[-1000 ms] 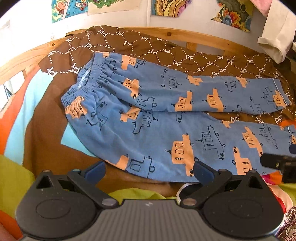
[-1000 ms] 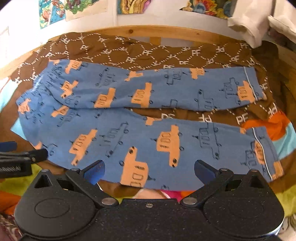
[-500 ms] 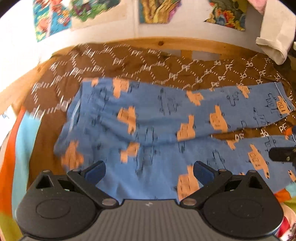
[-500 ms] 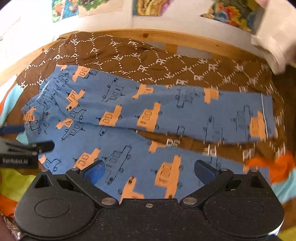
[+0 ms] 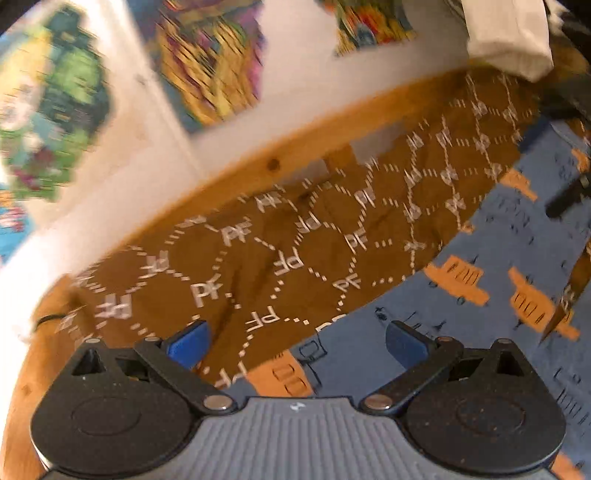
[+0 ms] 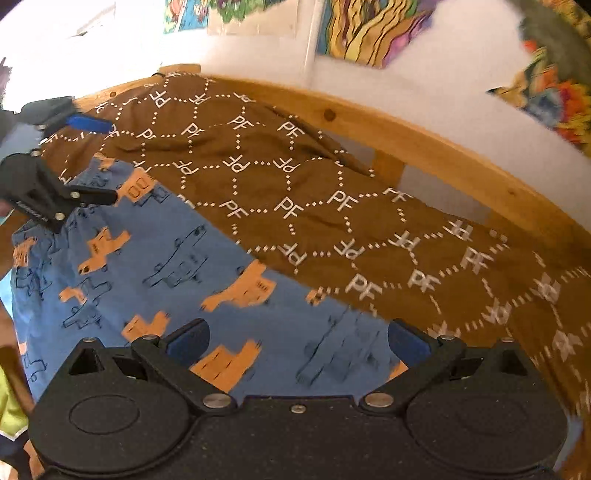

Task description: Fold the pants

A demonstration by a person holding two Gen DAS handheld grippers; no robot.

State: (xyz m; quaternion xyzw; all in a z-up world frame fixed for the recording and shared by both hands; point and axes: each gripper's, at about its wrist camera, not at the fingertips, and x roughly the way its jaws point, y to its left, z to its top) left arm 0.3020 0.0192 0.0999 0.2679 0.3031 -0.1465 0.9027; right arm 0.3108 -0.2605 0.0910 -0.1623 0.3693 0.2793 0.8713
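Near field, left wrist view: the left gripper (image 5: 295, 345) has its jaws spread wide with nothing between them. Its left finger stands over the brown bedspread (image 5: 258, 258) and its right finger over the far top corner of the pants (image 5: 480, 306), so the cloth edge runs through the gap.

Near field, right wrist view: the right gripper (image 6: 297, 341) is likewise fully spread and empty, with both fingers over the far leg of the pants (image 6: 166, 266).

Middle field: one pair of blue pants with orange vehicle prints lies flat on the bedspread. Its long axis runs left to right across both views, waist end to the left and leg ends out of frame to the right. The left gripper (image 6: 74, 158) shows at the upper left of the right wrist view, just at the far waist corner. It is judged the nearer of the two to the waistband, while the right gripper (image 5: 569, 195) shows only as a dark tip over the leg farther along. The fold probably turns on this relation: both grippers face the far long edge, one at each end of it, suited to drawing that edge toward the person.

Far field: one wooden bed rail (image 6: 424, 136) borders the bedspread, and behind it is a white wall with several coloured pictures (image 6: 369, 29), blurred.

Count: two grippers, one pair of pants, one bedspread, one rail.
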